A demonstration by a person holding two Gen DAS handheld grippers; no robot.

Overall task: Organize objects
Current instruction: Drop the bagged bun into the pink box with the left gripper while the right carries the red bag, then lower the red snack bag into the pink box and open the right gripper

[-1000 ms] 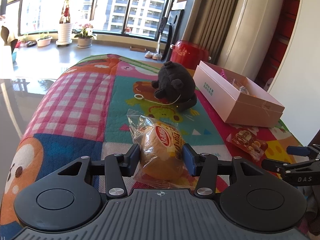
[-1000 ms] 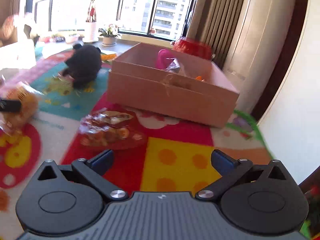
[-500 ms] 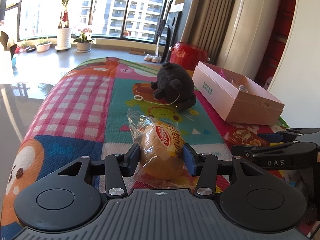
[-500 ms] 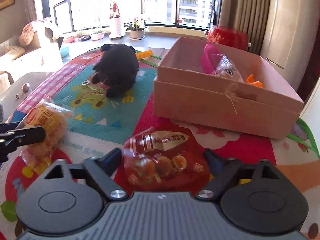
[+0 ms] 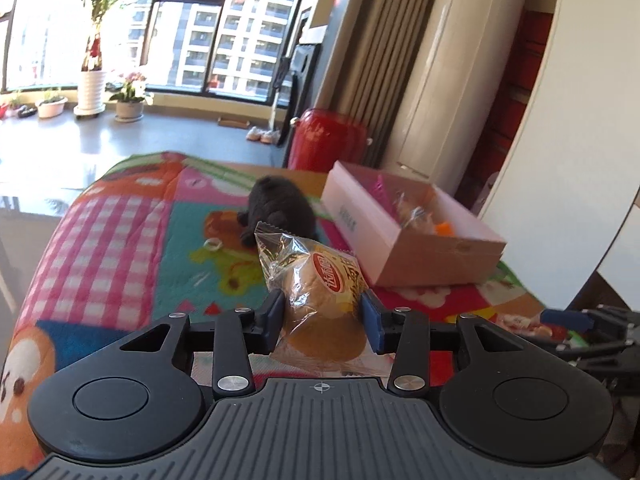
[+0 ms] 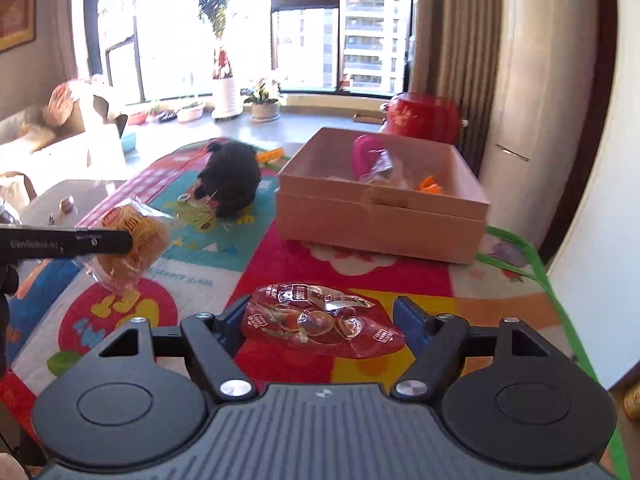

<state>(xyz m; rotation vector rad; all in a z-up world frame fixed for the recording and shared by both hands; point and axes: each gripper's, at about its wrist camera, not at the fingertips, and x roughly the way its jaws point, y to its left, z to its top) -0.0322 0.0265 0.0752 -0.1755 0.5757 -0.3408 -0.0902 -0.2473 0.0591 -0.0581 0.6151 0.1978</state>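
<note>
My left gripper (image 5: 323,314) is shut on a wrapped bread bun (image 5: 326,304) and holds it above the colourful mat; the bun also shows in the right wrist view (image 6: 134,240). My right gripper (image 6: 320,328) is open, its fingers on either side of a red snack packet (image 6: 320,322) that lies on the mat. A pink cardboard box (image 6: 380,216) stands beyond, holding a pink item, a wrapped packet and an orange piece. The box also shows in the left wrist view (image 5: 400,248). A black plush toy (image 6: 232,180) lies left of the box.
The colourful mat (image 5: 120,232) covers a table that drops off at its left and far edges. A red stool (image 5: 328,144) and a white cabinet (image 5: 460,80) stand behind the box. A white wall panel (image 6: 600,200) is close on the right.
My left gripper has lifted the bun off the mat and carried it forward toward the box. My right gripper has moved in over the red snack packet, which now sits between its fingers.
</note>
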